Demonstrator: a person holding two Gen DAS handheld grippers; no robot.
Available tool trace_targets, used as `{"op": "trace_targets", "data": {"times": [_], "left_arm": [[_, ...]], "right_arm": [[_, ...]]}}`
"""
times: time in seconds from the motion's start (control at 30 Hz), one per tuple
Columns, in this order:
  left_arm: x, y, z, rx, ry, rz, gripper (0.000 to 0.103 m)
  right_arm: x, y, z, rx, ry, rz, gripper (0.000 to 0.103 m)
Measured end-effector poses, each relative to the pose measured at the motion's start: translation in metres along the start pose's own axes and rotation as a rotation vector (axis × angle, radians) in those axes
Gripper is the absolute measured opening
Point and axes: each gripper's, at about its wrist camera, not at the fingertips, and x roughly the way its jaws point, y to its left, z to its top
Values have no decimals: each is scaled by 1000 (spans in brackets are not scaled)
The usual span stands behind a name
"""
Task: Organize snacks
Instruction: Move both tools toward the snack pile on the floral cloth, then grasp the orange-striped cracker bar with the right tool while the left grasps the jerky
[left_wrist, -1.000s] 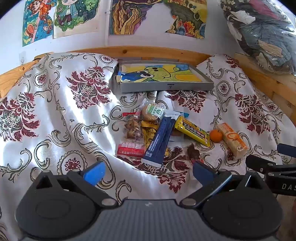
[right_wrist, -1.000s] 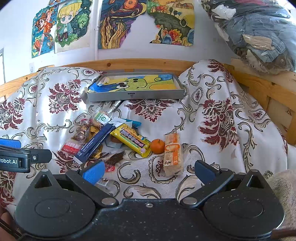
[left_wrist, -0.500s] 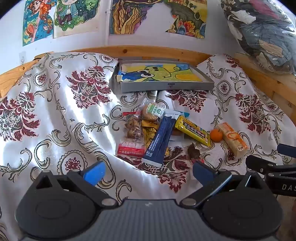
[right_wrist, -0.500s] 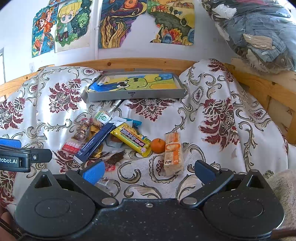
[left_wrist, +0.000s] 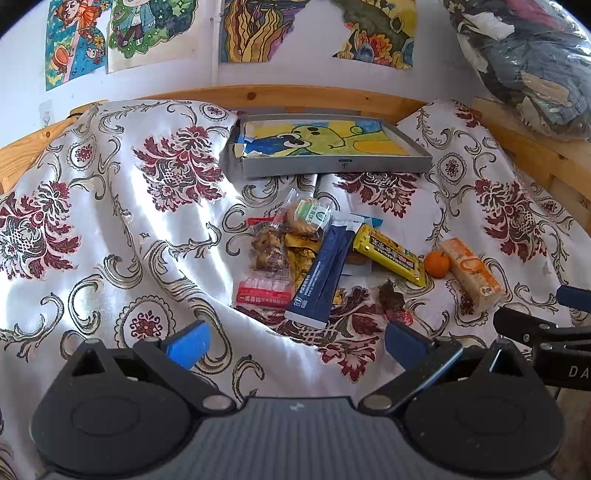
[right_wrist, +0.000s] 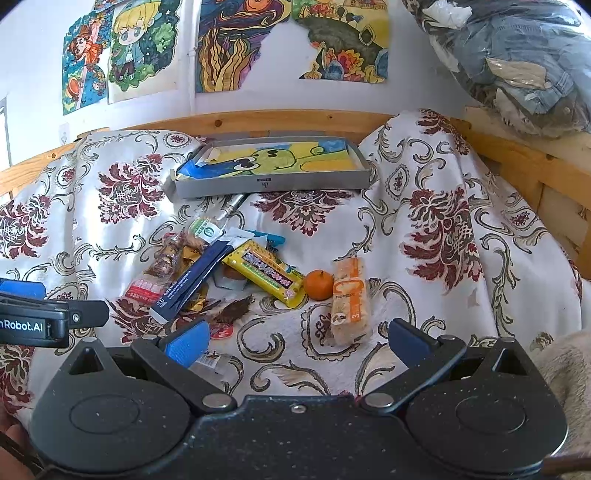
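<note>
Nothing is changing from a moment ago: the snacks are lying just where they were, and both tongs are still hanging back, so the tidying is not starting yet. The left tongs are wide open and holding nothing. The right tongs are wide open and empty too. The snacks are sitting in a little heap on the bed cover, in front of the gray tray, which is resting at the far side by the wooden rail. The tray is holding only a picture sheet, no snacks. The long blue pack is lying on top of the heap, nearer than the tray, straight ahead of the left tongs. The yellow bar, the orange and the cracker pack are lying in a row, below the tray's right half. The cracker pack is closest to the right tongs, just ahead of them and a bit right of middle. It is probably the easy first pick for carrying to the tray.
</note>
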Motion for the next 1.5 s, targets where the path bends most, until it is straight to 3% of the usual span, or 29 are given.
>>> {"op": "trace_targets", "data": {"times": [0.57, 0.77, 0.87, 1.07, 1.27, 1.5], "left_arm": [[33, -11, 13, -11, 74, 45, 102], [51, -15, 19, -25, 112, -21, 102], [57, -23, 22, 3, 116, -40, 102], [66, -44, 27, 78, 123, -113, 102], [80, -61, 31, 107, 141, -206, 102], [98, -66, 34, 73, 177, -243, 100]], "right_arm": [[14, -24, 19, 70, 20, -25, 102], [39, -39, 40, 36, 58, -30, 102], [59, -43, 49, 16, 119, -31, 102], [105, -51, 63, -7, 275, 60, 102], [125, -63, 63, 45, 304, 123, 102], [122, -67, 61, 78, 271, 147, 91]]}}
